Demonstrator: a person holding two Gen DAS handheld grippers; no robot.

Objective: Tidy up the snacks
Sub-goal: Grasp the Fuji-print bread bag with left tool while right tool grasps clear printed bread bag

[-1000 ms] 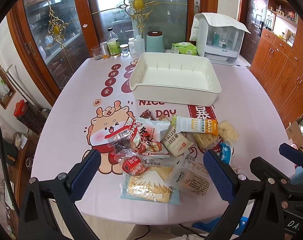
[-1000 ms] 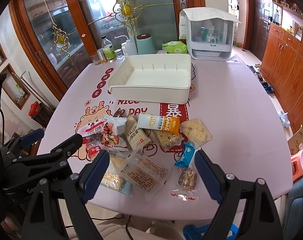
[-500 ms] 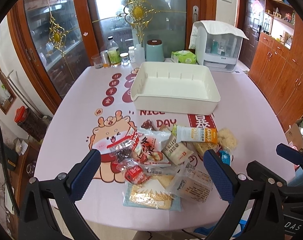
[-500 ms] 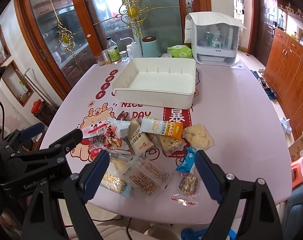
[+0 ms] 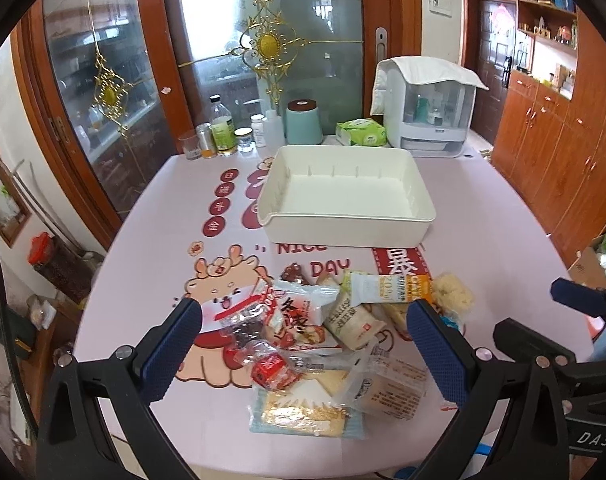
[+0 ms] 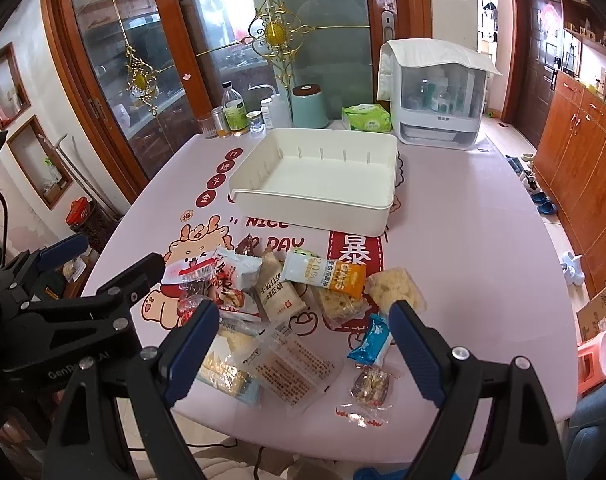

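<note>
Both grippers had tipped up a little since the earlier pictures, so the snack pile sat lower in both views. The left gripper was spread wide and held nothing. A small red snack packet lay right between its fingers on the pink table. The right gripper was spread wide too, above a clear cracker packet. The white tray sat far ahead of both, past the snacks.
</note>
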